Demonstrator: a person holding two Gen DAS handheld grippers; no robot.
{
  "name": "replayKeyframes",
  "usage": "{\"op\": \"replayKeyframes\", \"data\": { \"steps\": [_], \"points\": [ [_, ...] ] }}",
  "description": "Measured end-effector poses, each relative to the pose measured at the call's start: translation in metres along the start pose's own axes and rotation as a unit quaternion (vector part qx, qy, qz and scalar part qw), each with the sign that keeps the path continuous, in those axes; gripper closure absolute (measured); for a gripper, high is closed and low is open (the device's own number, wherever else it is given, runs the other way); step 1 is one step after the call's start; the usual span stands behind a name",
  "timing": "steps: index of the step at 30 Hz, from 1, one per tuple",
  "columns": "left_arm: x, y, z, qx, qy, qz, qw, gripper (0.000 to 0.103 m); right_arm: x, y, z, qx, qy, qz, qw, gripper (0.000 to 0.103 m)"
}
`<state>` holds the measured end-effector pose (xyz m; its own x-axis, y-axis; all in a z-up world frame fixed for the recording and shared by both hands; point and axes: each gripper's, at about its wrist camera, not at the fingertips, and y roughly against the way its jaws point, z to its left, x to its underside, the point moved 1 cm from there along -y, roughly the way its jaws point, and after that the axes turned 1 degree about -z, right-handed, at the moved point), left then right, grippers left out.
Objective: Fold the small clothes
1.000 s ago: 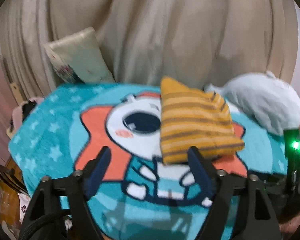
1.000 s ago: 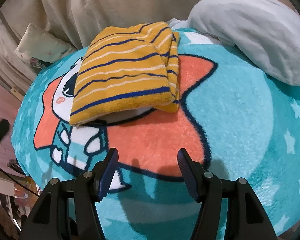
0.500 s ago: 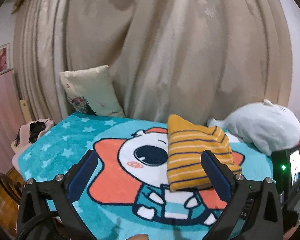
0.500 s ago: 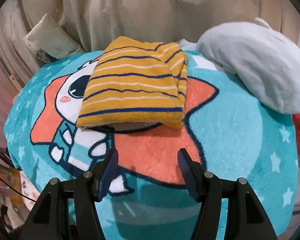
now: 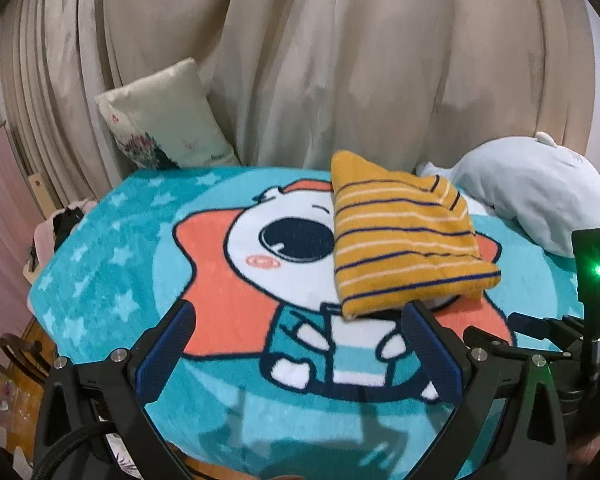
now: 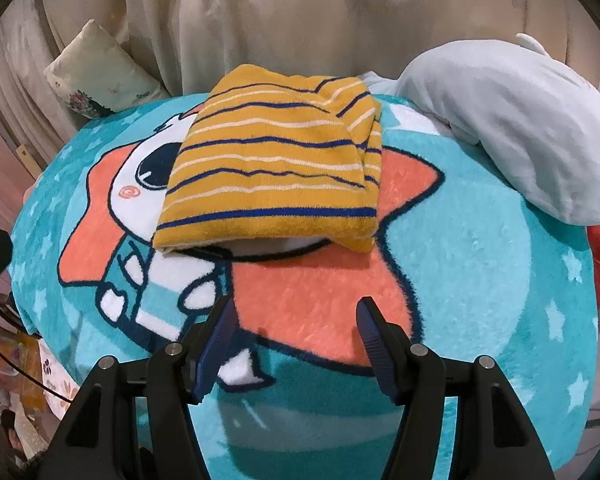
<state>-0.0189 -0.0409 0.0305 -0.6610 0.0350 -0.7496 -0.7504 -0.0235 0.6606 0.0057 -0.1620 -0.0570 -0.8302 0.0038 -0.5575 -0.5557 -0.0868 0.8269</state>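
Observation:
A folded yellow garment with blue and white stripes (image 5: 400, 240) lies on a teal cartoon blanket (image 5: 112, 264). It also shows in the right wrist view (image 6: 276, 172), in the middle of the blanket (image 6: 480, 280). My left gripper (image 5: 300, 344) is open and empty, just in front of the garment's near edge and to its left. My right gripper (image 6: 296, 336) is open and empty, hovering over the orange patch in front of the garment, not touching it.
A pale blue plush toy (image 5: 532, 200) lies at the blanket's right, also in the right wrist view (image 6: 512, 128). A floral cushion (image 5: 164, 120) leans against beige curtains (image 5: 340, 60) behind. The blanket drops off at the left and near edges.
The left gripper dipped back down and closer to the garment after rising. The right gripper drew back a little. The garment lies still.

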Motion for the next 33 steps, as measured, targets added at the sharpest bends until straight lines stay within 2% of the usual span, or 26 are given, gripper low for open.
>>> {"op": "replayKeyframes", "data": {
  "steps": [8, 33],
  "points": [
    [0.006, -0.012, -0.001, 0.019, -0.001, 0.032, 0.9993, 0.0, 0.002, -0.005, 0.002, -0.001, 0.0, 0.009, 1.0, 0.036],
    [0.012, -0.033, -0.007, 0.042, 0.001, 0.079, 0.996, 0.0, 0.004, -0.013, -0.002, -0.004, -0.001, 0.018, 1.0, 0.036]
  ]
}}
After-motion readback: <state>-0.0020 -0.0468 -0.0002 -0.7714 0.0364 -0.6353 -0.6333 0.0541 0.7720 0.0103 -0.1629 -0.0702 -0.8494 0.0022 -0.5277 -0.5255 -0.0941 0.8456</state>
